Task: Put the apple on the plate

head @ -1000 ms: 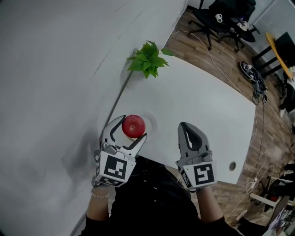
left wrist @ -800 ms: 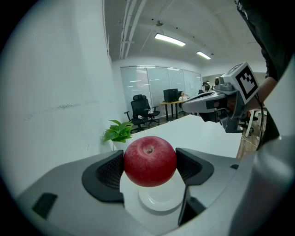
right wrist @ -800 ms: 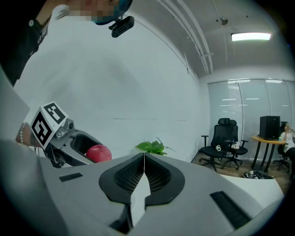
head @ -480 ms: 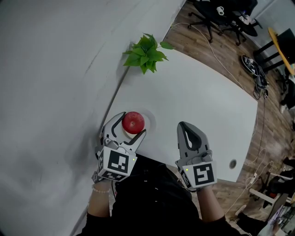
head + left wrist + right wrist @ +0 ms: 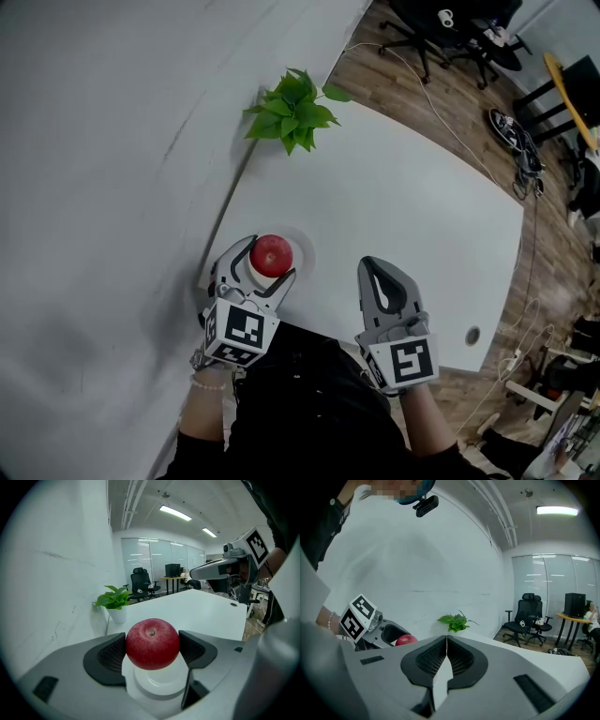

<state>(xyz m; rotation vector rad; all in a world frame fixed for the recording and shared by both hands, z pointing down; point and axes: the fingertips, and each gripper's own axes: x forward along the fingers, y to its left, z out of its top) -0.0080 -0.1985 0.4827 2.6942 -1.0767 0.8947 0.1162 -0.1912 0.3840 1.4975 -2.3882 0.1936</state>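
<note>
A red apple (image 5: pixel 271 255) sits between the jaws of my left gripper (image 5: pixel 269 259), which is shut on it, both pads against its sides. In the left gripper view the apple (image 5: pixel 152 643) is directly over a small white plate (image 5: pixel 154 685), and I cannot tell whether it touches it. The plate's rim (image 5: pixel 306 251) peeks out to the right of the apple, near the wall edge of the white table (image 5: pixel 403 216). My right gripper (image 5: pixel 371 264) hovers to the right, shut and holding nothing, its pads together (image 5: pixel 446 641). From there the apple (image 5: pixel 406 640) shows at the left.
A potted green plant (image 5: pixel 291 111) stands at the table's far corner by the grey wall. A cable hole (image 5: pixel 472 335) lies near the right front edge. Office chairs (image 5: pixel 441 37) and cables are on the wooden floor beyond the table.
Both grippers have drifted slightly toward me in the view. The left one keeps its hold on the apple over the plate, and the right stays shut.
</note>
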